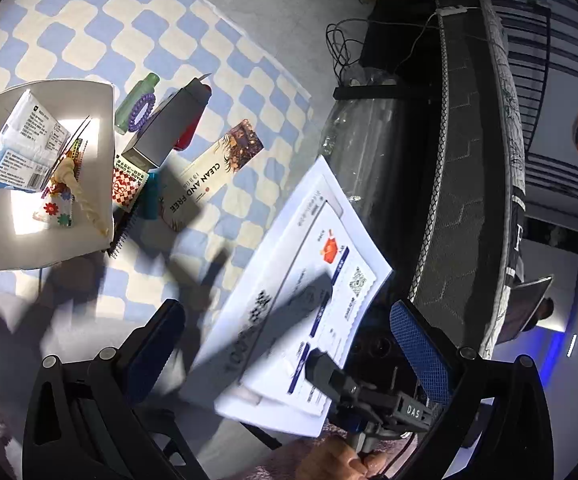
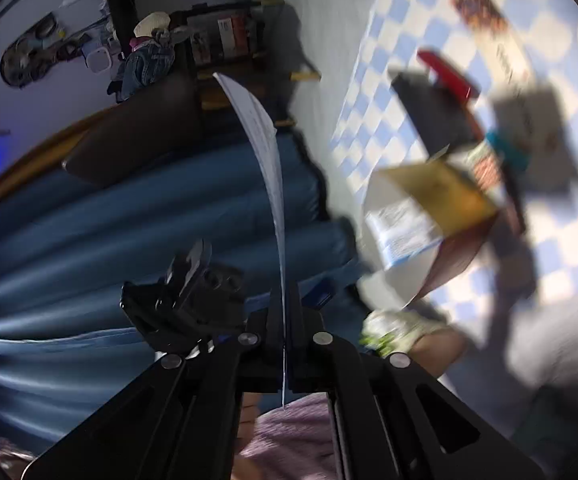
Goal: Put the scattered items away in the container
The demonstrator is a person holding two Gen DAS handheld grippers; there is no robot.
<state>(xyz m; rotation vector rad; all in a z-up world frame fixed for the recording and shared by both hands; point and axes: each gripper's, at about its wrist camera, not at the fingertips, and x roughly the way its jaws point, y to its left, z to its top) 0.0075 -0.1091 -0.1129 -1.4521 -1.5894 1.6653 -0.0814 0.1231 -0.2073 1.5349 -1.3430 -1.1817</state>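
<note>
A white box (image 1: 101, 96) stands at the left on the checkered cloth (image 1: 89, 32) and holds tissue packs (image 1: 21, 144), a twisted horn toy (image 1: 85, 200) and a flowered item. Beside it lie a green bottle (image 1: 139, 96), a purple hair coil (image 1: 142, 111), a grey box (image 1: 169, 120), a red item (image 1: 193, 128) and a "CLEAN AND FREE" card (image 1: 209, 176). My left gripper (image 1: 289, 356) is open above the cloth. My right gripper (image 2: 285, 320) is shut on white printed sheets (image 2: 265, 136), which also show in the left wrist view (image 1: 309, 280), held in the air.
A dark mesh-sided piece of furniture (image 1: 461, 160) and cables (image 1: 345, 44) stand right of the cloth. The right wrist view is blurred; it shows blue bedding (image 2: 129, 220), shelves (image 2: 229, 40) and the white box (image 2: 405, 216).
</note>
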